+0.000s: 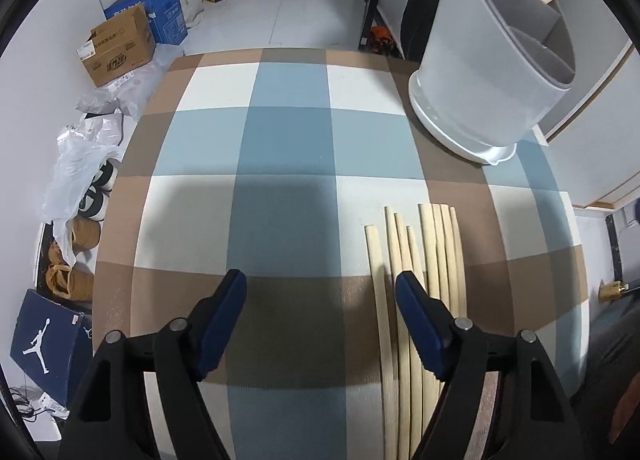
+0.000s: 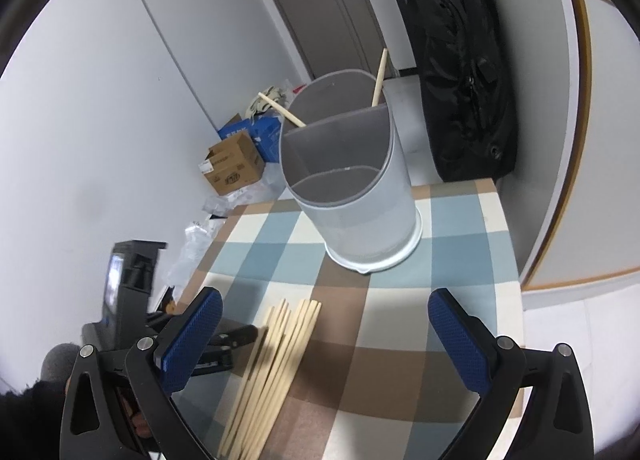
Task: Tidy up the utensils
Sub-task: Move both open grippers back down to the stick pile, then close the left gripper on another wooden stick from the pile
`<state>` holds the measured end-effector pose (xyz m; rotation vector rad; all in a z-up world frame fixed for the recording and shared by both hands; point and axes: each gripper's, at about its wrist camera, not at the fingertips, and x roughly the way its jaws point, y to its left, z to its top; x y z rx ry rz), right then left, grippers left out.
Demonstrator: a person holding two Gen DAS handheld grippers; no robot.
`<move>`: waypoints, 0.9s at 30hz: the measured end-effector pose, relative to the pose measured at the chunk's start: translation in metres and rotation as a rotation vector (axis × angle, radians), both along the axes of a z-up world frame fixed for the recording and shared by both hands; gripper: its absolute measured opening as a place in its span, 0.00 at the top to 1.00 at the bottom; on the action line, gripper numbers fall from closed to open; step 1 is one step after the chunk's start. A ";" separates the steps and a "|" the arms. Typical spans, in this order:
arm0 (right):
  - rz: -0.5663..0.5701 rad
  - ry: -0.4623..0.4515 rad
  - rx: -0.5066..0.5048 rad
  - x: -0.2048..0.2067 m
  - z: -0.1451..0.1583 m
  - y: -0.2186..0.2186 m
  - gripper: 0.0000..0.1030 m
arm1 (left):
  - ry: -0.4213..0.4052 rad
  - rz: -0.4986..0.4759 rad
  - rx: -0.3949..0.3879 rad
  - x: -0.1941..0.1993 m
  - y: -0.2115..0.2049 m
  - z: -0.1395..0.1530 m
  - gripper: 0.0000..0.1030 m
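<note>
Several pale wooden chopsticks (image 1: 424, 260) lie side by side on the checked tablecloth (image 1: 288, 132); they also show in the right wrist view (image 2: 276, 356). A grey utensil holder (image 1: 492, 68) with dividers stands at the far right of the table and holds two chopsticks (image 2: 378, 80); the holder shows in the right wrist view too (image 2: 360, 196). My left gripper (image 1: 320, 292) is open and empty, its right finger over the chopstick pile. My right gripper (image 2: 324, 312) is open and empty above the table, right of the pile.
Cardboard boxes (image 1: 120, 44), plastic bags and shoes (image 1: 76, 260) sit on the floor left of the table. A black bag (image 2: 460, 72) hangs behind the table. The left gripper's body (image 2: 136, 300) shows at the left of the right wrist view.
</note>
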<state>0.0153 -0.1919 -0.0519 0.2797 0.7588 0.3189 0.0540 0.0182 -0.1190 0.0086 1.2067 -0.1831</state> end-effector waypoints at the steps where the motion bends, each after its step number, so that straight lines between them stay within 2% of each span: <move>1: -0.006 -0.005 -0.003 -0.001 0.001 -0.001 0.00 | 0.003 -0.003 0.000 0.000 -0.002 -0.001 0.30; 4: -0.023 -0.009 -0.001 0.000 0.002 -0.005 0.00 | 0.008 -0.001 0.024 0.001 -0.005 -0.005 0.30; 9: -0.050 -0.002 0.034 -0.001 0.004 -0.014 0.00 | 0.007 0.009 0.021 0.004 -0.006 -0.004 0.30; 10: -0.055 -0.005 0.036 -0.001 0.004 -0.015 0.00 | 0.004 0.009 0.022 0.005 -0.007 -0.004 0.32; 14: -0.049 -0.007 0.047 -0.001 0.006 -0.017 0.00 | -0.010 0.000 0.053 0.010 -0.010 -0.003 0.52; 21: -0.041 -0.008 0.072 -0.003 0.006 -0.019 0.00 | -0.031 -0.017 0.066 0.008 -0.013 -0.003 0.55; 23: -0.035 -0.004 0.074 -0.002 0.005 -0.018 0.00 | -0.028 -0.020 0.058 0.011 -0.014 -0.003 0.62; 27: -0.031 -0.001 0.059 -0.003 0.006 -0.016 0.00 | -0.038 -0.015 0.044 0.016 -0.018 -0.002 0.68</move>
